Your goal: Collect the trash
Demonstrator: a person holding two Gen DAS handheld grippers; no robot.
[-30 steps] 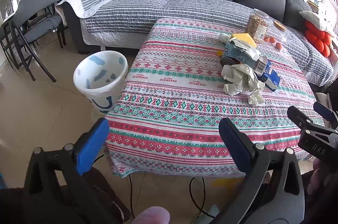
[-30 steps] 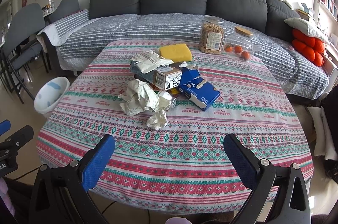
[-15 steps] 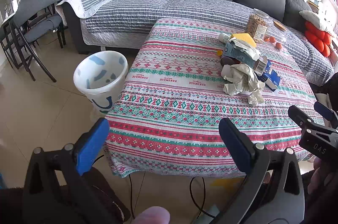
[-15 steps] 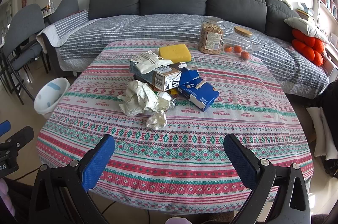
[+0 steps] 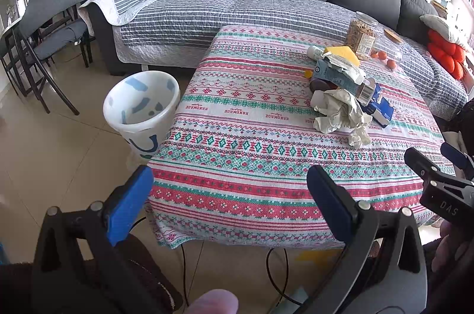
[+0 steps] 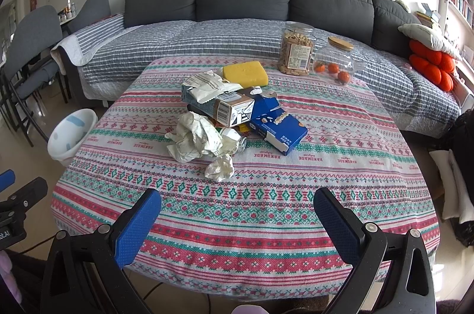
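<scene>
Trash sits heaped mid-table: crumpled paper, a torn carton and a blue box, all touching or overlapping. The bin stands on the floor just beside the table's left edge. The left gripper and right gripper both hang short of the near edge, jaws spread wide, holding nothing. The risk I see lies in that tangle: pinch the paper wad and the small scrap may drag off, or the carton may slide. The patterned cloth could bunch under a low jaw. The jars behind are no trash.
</scene>
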